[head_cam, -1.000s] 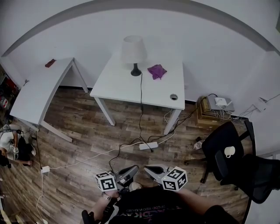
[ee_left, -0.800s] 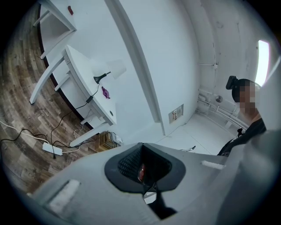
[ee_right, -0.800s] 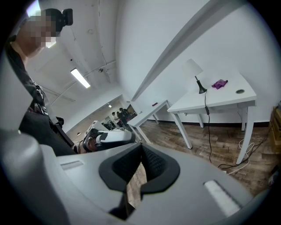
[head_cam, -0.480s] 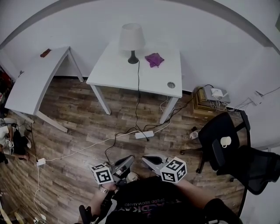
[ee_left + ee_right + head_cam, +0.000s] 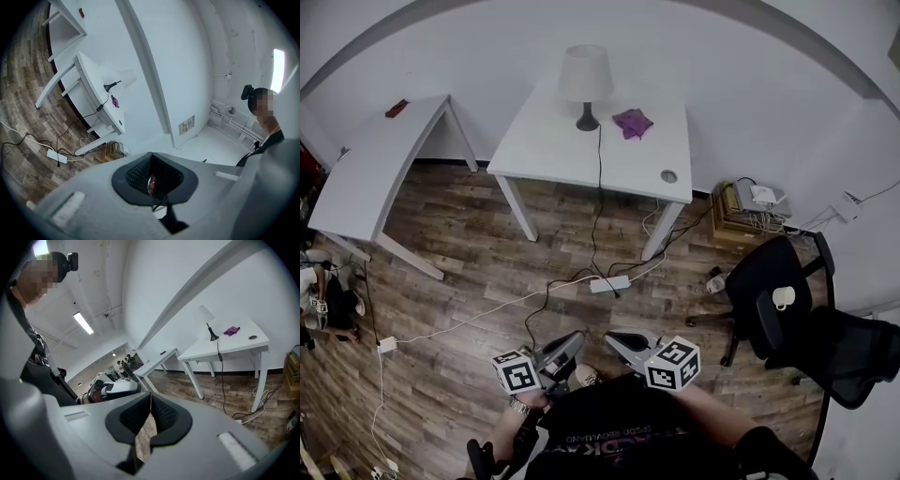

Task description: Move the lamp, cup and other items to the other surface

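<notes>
A white-shaded lamp (image 5: 586, 80) and a purple cloth (image 5: 633, 122) stand on the white table (image 5: 572, 155) against the far wall. The lamp's cord runs off the front edge to the floor. A white cup (image 5: 785, 298) rests on the seat of a black chair at the right. A second white table (image 5: 370, 178) at the left carries a small red item (image 5: 396, 109). My left gripper (image 5: 570, 345) and right gripper (image 5: 621, 341) are held close to my body, far from both tables, each shut on nothing. The right gripper view shows the lamp (image 5: 204, 315) and cloth (image 5: 231, 331) from afar.
A power strip (image 5: 609, 284) and loose cables lie on the wood floor between me and the table. Black office chairs (image 5: 825, 347) stand at the right. A low box with devices (image 5: 755, 211) sits by the wall. A person sits at the left edge (image 5: 319, 300).
The head view has shifted, so the table and lamp now sit a little higher in the picture. Both grippers stay shut near my body; the left one has drifted slightly left.
</notes>
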